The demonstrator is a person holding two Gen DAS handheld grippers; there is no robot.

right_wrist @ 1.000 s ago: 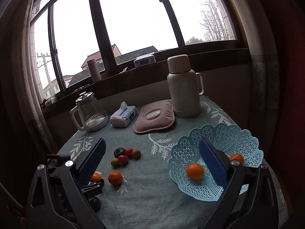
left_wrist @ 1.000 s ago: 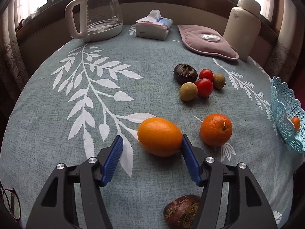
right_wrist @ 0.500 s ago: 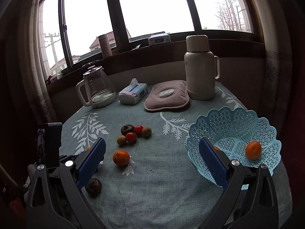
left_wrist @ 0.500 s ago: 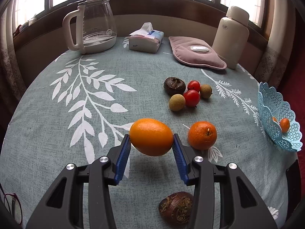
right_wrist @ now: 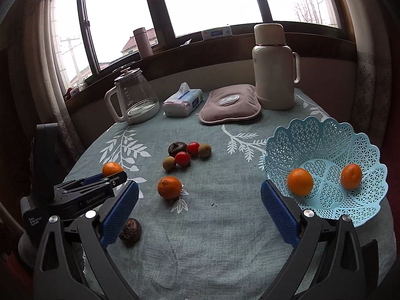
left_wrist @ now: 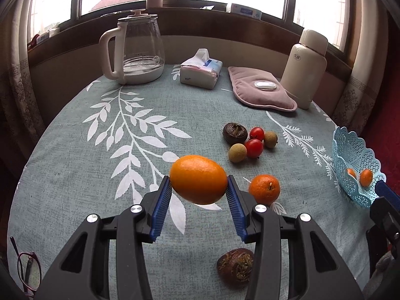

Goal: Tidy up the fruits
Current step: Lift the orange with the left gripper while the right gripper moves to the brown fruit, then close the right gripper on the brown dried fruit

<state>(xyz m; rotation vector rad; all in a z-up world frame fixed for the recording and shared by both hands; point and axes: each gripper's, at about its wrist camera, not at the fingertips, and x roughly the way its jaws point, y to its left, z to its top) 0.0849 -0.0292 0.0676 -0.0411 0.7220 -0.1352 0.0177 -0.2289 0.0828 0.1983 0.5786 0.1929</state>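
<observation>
Counting four oranges [right_wrist: 169,187], two tomatoes [right_wrist: 182,158].

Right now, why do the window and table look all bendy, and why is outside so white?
Both wrist views use fisheye lenses, so the window frame and table edges curve. In the right wrist view the bright sky is washed out, leaving the room dim.

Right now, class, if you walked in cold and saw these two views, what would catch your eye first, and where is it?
First, the big orange clamped in the left gripper, lifted above the leaf-print tablecloth. Next, the pale blue lace basket at the table's right edge, with two small oranges in it. The right gripper hangs open in front of it, holding nothing.
</observation>
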